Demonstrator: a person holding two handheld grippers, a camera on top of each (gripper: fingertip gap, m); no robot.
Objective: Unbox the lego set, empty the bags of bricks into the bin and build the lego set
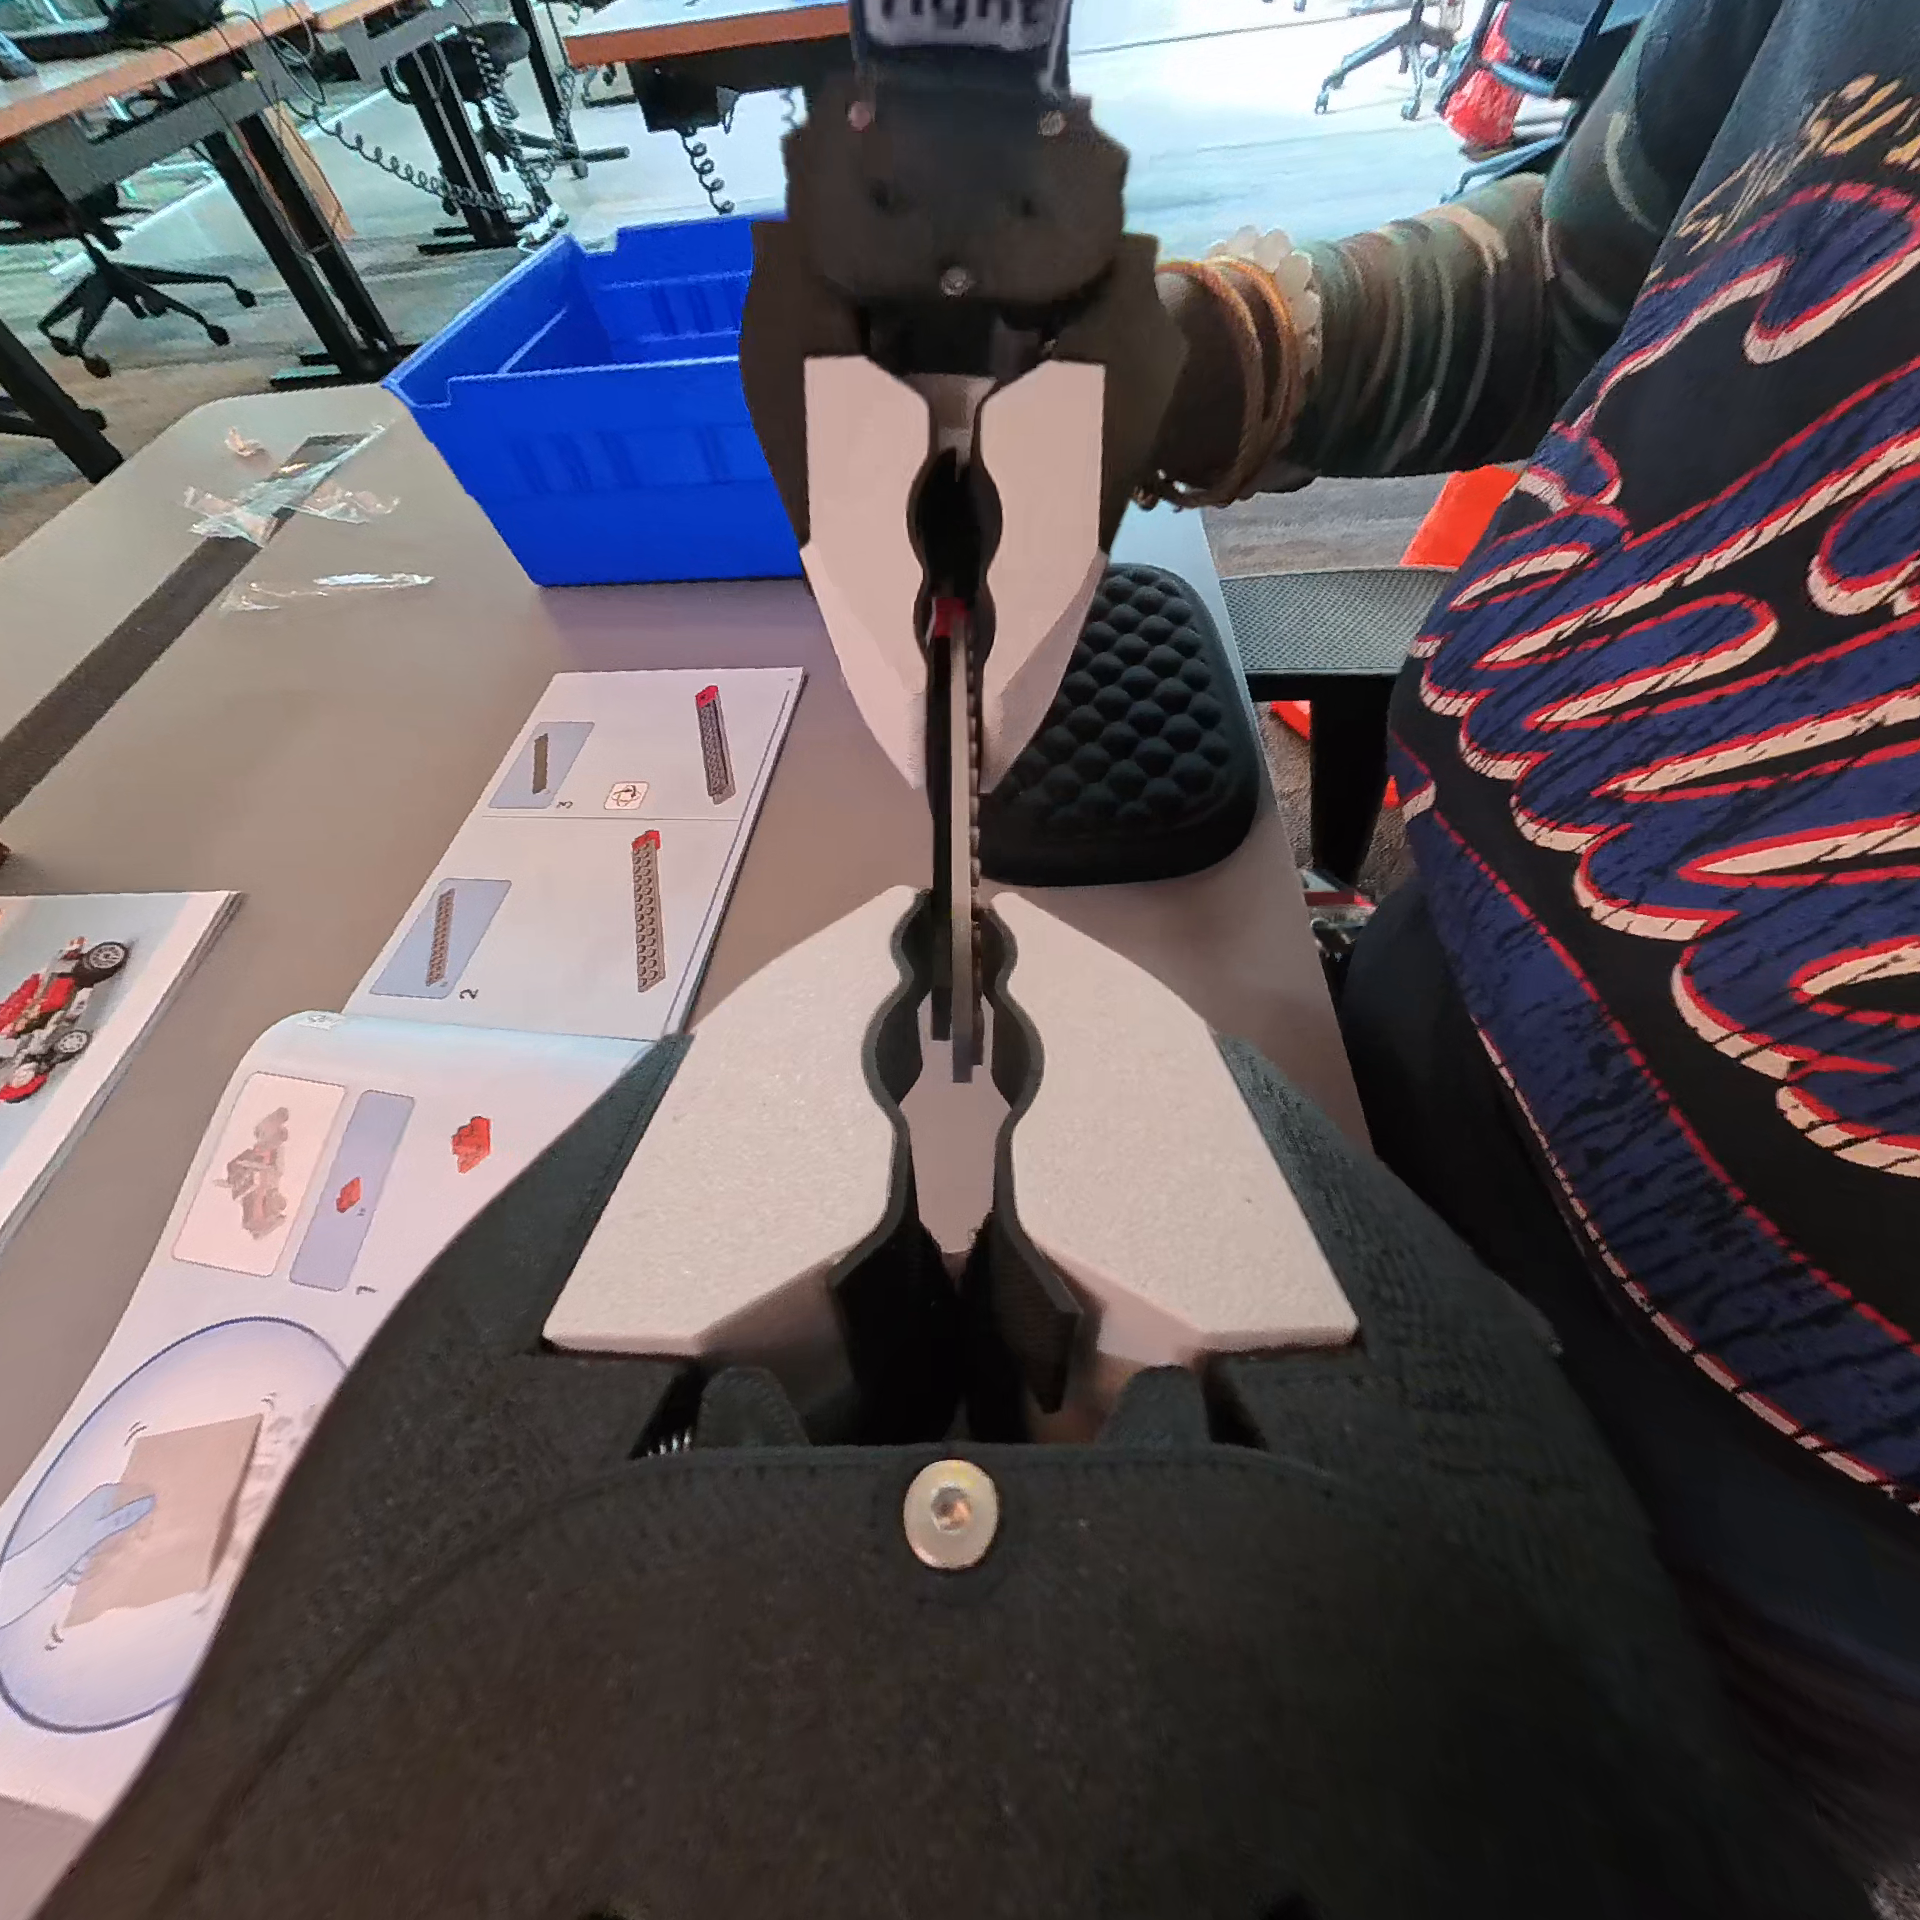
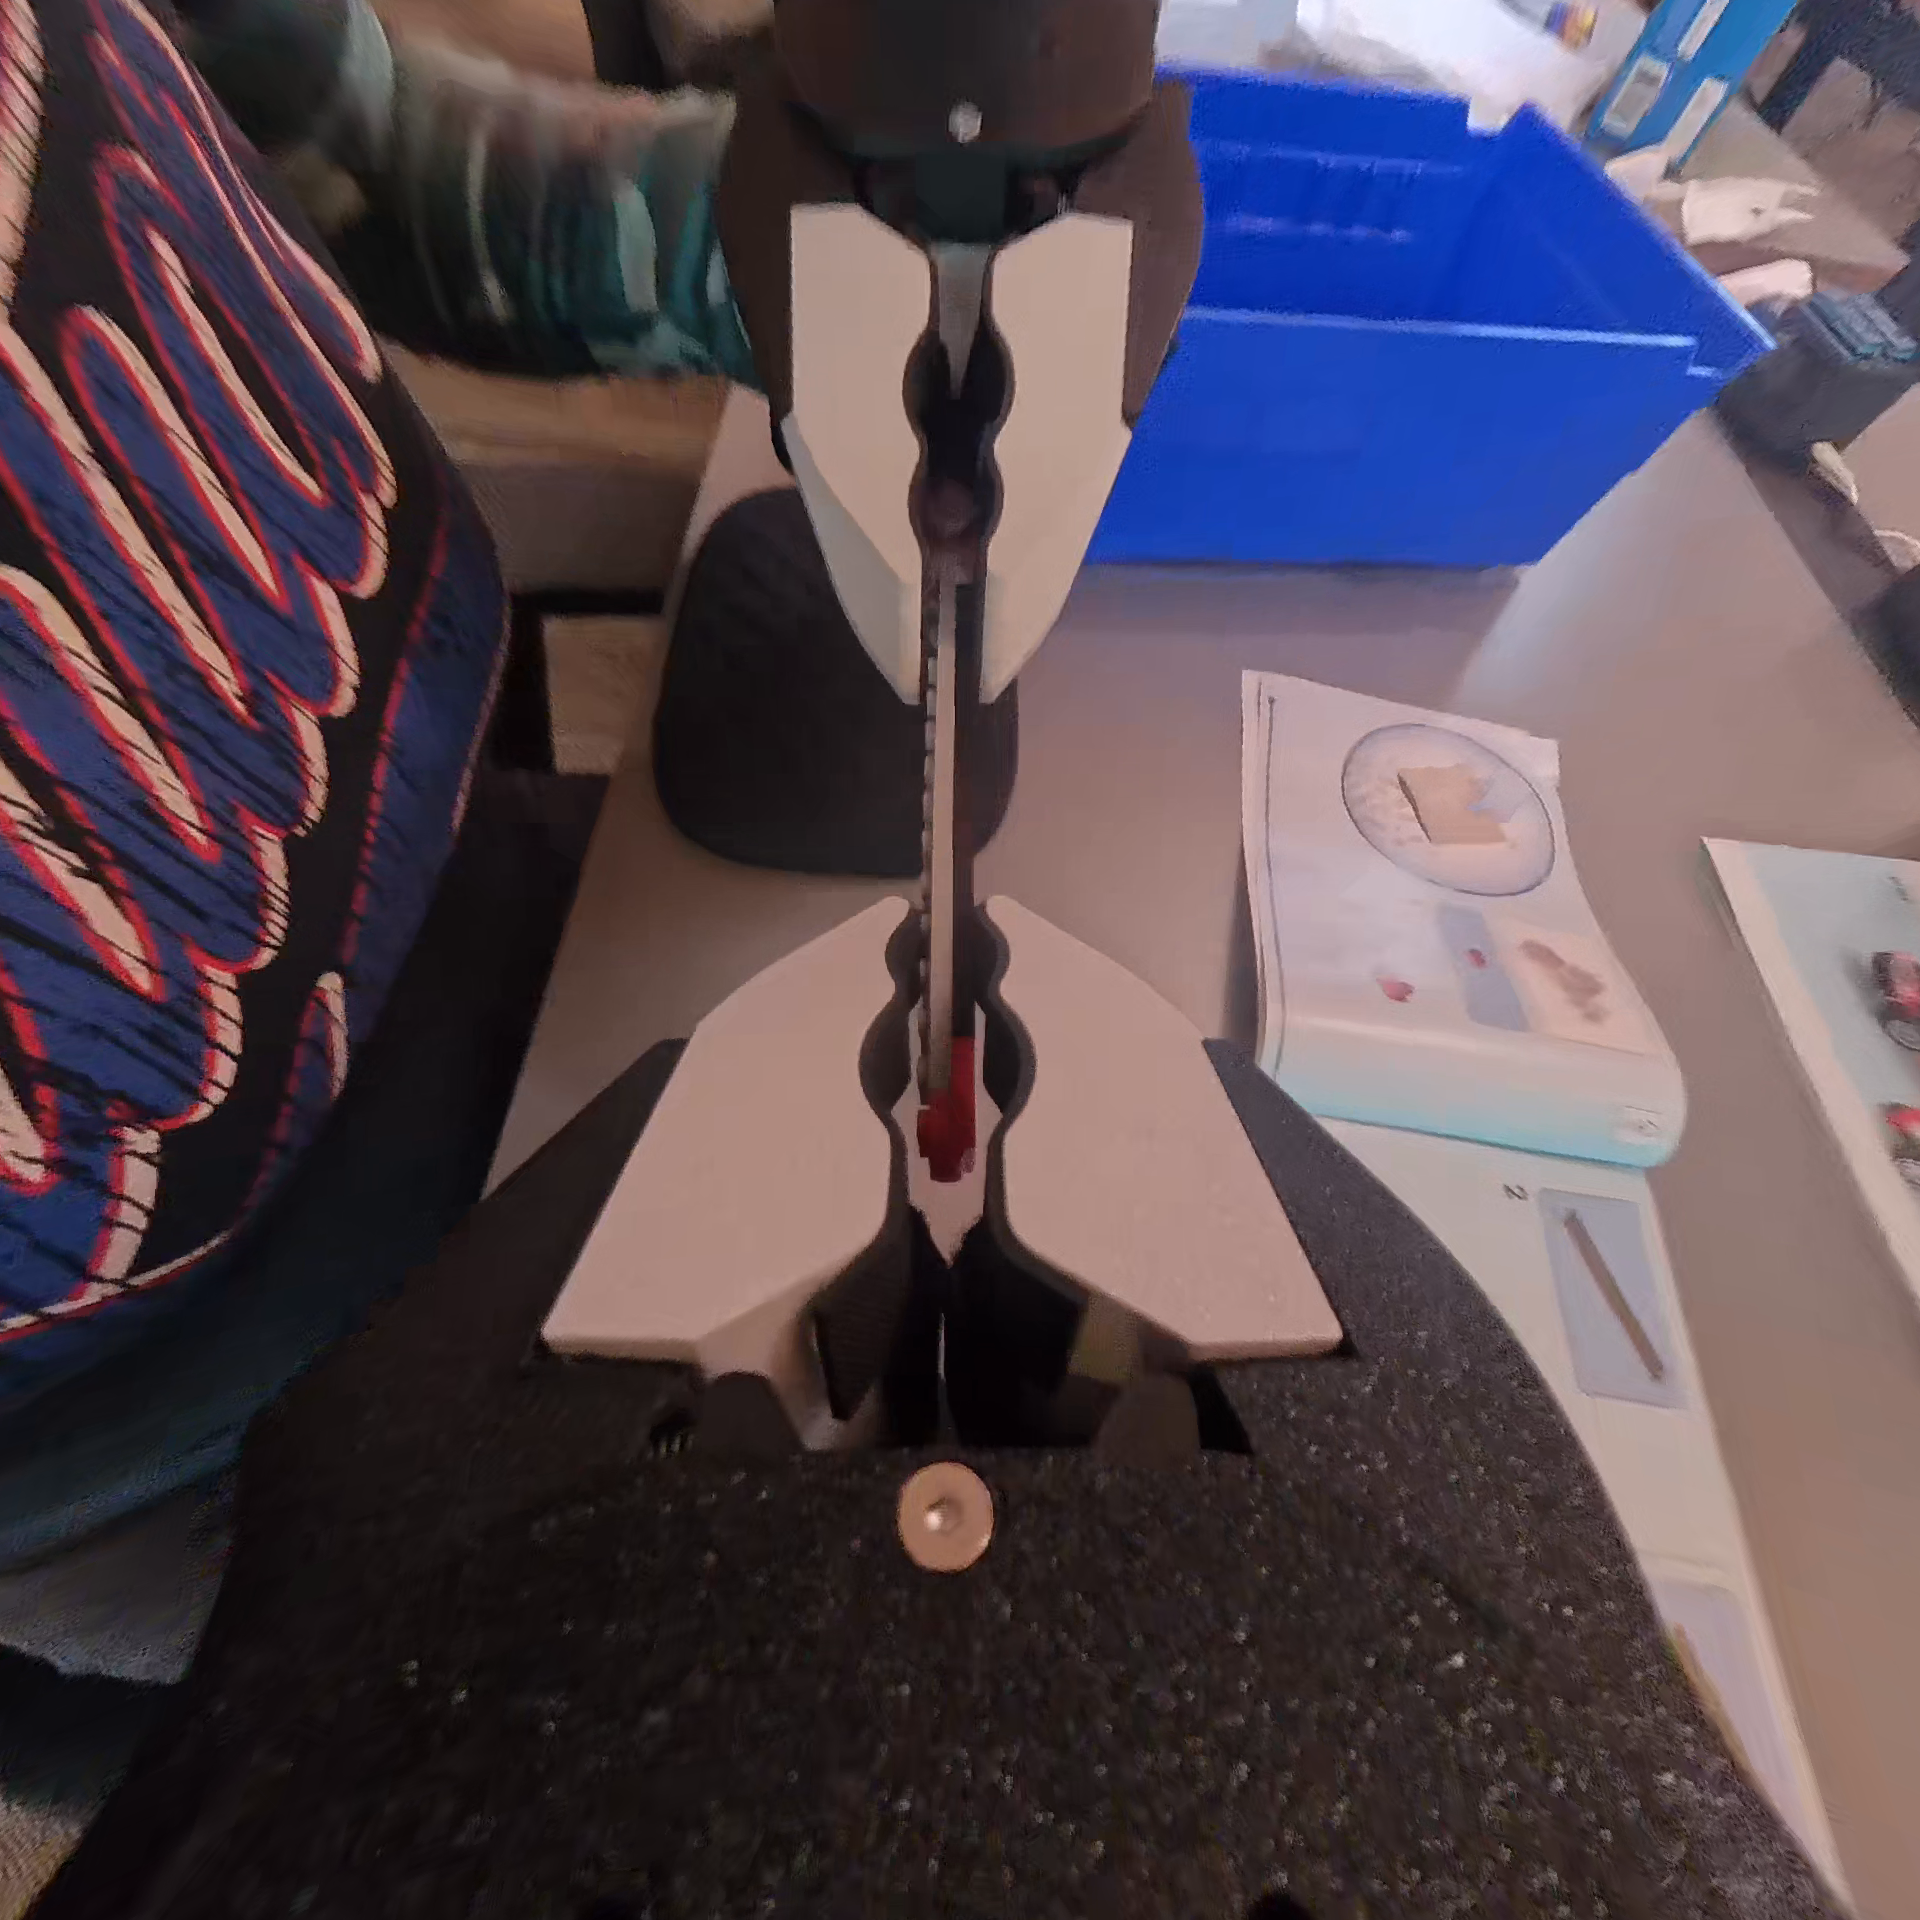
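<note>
A long grey studded lego plate hangs edge-on in the air between my two grippers, above the table's near edge. My left gripper is shut on one end of it. My right gripper faces it from the far side and is shut on the other end, where a small red brick sits on the plate. In the right wrist view my right gripper is near and the left gripper is opposite. The blue bin stands behind on the table; its inside is mostly hidden.
An open instruction booklet lies on the grey table, with a second booklet to its left. Empty clear plastic bags lie farther back. A black cushioned pad sits at the table edge. A person's torso is close on the right.
</note>
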